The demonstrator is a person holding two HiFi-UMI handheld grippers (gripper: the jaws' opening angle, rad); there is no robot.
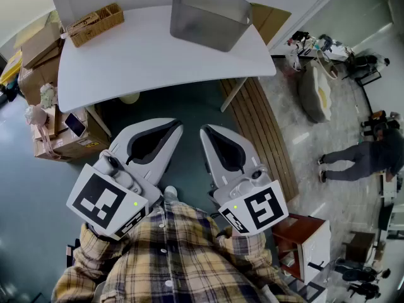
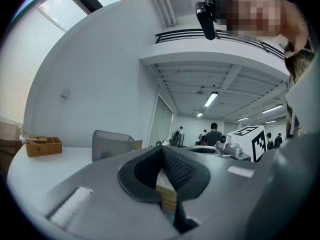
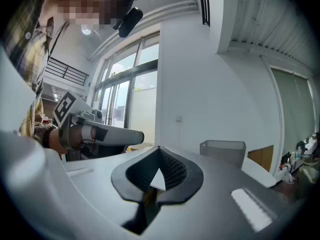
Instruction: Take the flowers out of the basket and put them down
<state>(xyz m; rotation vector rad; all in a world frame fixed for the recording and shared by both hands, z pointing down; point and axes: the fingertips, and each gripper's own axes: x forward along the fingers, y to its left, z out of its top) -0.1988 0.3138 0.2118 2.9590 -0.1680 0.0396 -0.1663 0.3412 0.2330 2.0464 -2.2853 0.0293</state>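
Holding level before the tabletop (image 1: 126,68), left gripper (image 1: 177,127) and right gripper (image 1: 206,130) show closed, empty jaws. The grey basket (image 1: 210,14) lies ahead, nearer the right.

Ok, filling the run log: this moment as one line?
left tool: shut, empty | right tool: shut, empty | wicker basket, grey bin: on table, untouched | flowers: unseen
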